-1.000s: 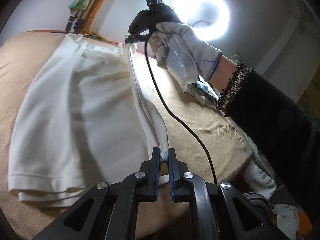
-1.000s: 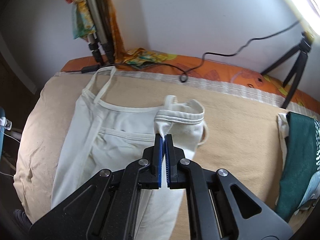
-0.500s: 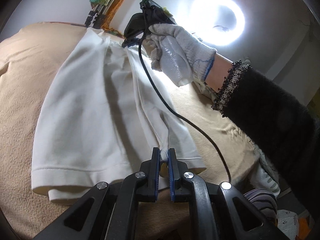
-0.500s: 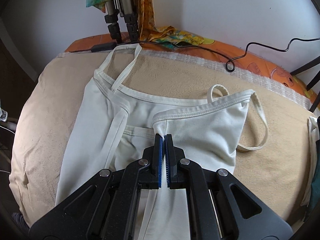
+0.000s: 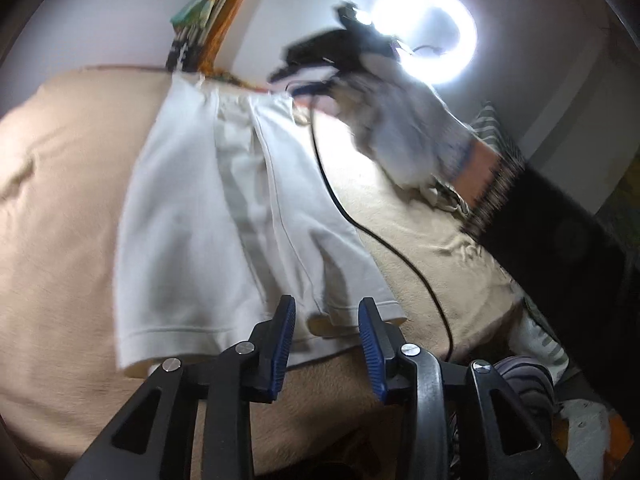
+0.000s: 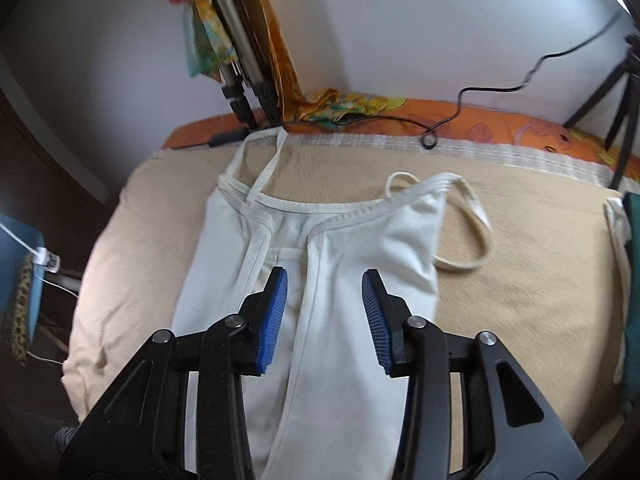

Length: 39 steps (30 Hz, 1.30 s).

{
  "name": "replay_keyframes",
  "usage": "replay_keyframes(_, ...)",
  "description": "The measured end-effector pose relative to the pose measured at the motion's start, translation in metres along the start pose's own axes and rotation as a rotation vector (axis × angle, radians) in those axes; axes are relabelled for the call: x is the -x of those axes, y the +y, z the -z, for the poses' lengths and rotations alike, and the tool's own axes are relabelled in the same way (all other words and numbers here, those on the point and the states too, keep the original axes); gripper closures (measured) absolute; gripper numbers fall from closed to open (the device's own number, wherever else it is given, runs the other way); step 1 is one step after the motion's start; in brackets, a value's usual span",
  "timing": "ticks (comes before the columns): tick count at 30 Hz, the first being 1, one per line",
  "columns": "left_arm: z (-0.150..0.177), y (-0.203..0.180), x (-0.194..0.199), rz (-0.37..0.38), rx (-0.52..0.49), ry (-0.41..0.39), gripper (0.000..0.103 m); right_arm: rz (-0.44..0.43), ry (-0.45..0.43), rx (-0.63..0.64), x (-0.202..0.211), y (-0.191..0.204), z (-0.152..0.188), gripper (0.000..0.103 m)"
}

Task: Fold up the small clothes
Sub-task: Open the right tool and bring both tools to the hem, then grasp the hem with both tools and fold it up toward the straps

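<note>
Both grippers stand with fingers spread and nothing between them. A white top [image 6: 352, 264] lies flat on the tan blanket [image 6: 532, 304], its long axis running away from the right gripper [image 6: 324, 308], straps at the far end toward the wall and hem at the near end. Both side edges are folded in toward the middle, and one strap [image 6: 464, 240] loops out onto the blanket to the right. In the right wrist view the folded edge runs up between the blue pads [image 6: 274, 312], below them; whether they touch it cannot be told.

In the left wrist view the left gripper [image 5: 326, 334] hangs over the hem end of the top [image 5: 208, 216]. At the far end the gloved hand [image 5: 404, 128], blurred, holds the right gripper [image 5: 320, 60] just above the strap end. A black cable [image 5: 360, 228] trails across the blanket [image 5: 60, 240].
</note>
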<state>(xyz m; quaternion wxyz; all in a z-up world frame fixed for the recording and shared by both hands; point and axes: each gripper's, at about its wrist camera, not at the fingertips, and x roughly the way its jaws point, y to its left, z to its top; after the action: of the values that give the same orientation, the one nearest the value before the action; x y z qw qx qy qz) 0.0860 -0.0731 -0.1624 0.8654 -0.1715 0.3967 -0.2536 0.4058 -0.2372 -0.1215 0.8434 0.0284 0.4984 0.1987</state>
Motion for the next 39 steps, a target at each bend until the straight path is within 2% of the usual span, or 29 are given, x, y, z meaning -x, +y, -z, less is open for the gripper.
replay_keyframes(3, -0.005, 0.01, 0.02, -0.008, 0.0, -0.016, 0.065, -0.016, -0.022, -0.027, 0.041, -0.008, 0.023, 0.062)
replay_keyframes(6, -0.011, 0.027, 0.038, -0.055, 0.0, -0.035, 0.059, -0.022, -0.044, -0.05, 0.079, -0.016, 0.057, 0.062)
replay_keyframes(11, -0.018, 0.058, 0.05, -0.112, 0.052, 0.013, 0.058, -0.048, -0.022, -0.132, 0.12, -0.031, 0.128, 0.062)
replay_keyframes(16, -0.013, 0.084, 0.045, -0.106, 0.139, 0.093, 0.057, -0.07, 0.056, -0.187, 0.125, -0.033, 0.199, 0.062)
replay_keyframes(20, -0.01, 0.096, 0.038, -0.076, 0.195, 0.128, 0.057, -0.121, 0.111, -0.225, 0.119, -0.03, 0.237, 0.062)
replay_keyframes(25, -0.006, 0.105, 0.031, -0.003, 0.293, 0.154, 0.057, -0.162, 0.139, -0.231, 0.109, -0.021, 0.258, 0.062)
replay_keyframes(29, -0.007, 0.109, 0.03, 0.03, 0.333, 0.152, 0.058, -0.197, 0.159, -0.228, 0.098, -0.015, 0.268, 0.062)
replay_keyframes(30, -0.007, 0.109, 0.029, 0.039, 0.339, 0.157, 0.059, -0.195, 0.155, -0.218, 0.097, -0.012, 0.27, 0.062)
replay_keyframes(34, -0.004, 0.107, 0.024, 0.063, 0.345, 0.183, 0.08, -0.242, 0.161, -0.237, 0.094, -0.013, 0.268, 0.062)
replay_keyframes(36, -0.002, 0.106, 0.02, 0.076, 0.344, 0.195, 0.092, -0.251, 0.164, -0.223, 0.092, -0.012, 0.27, 0.072)
replay_keyframes(37, -0.001, 0.106, 0.017, 0.085, 0.35, 0.201, 0.095, -0.27, 0.171, -0.231, 0.091, -0.013, 0.272, 0.087)
replay_keyframes(38, 0.0, 0.107, 0.015, 0.086, 0.358, 0.199, 0.096, -0.297, 0.18, -0.252, 0.088, -0.015, 0.274, 0.093)
replay_keyframes(39, 0.0, 0.108, 0.015, 0.088, 0.363, 0.195, 0.099, -0.304, 0.176, -0.264, 0.088, -0.016, 0.275, 0.093)
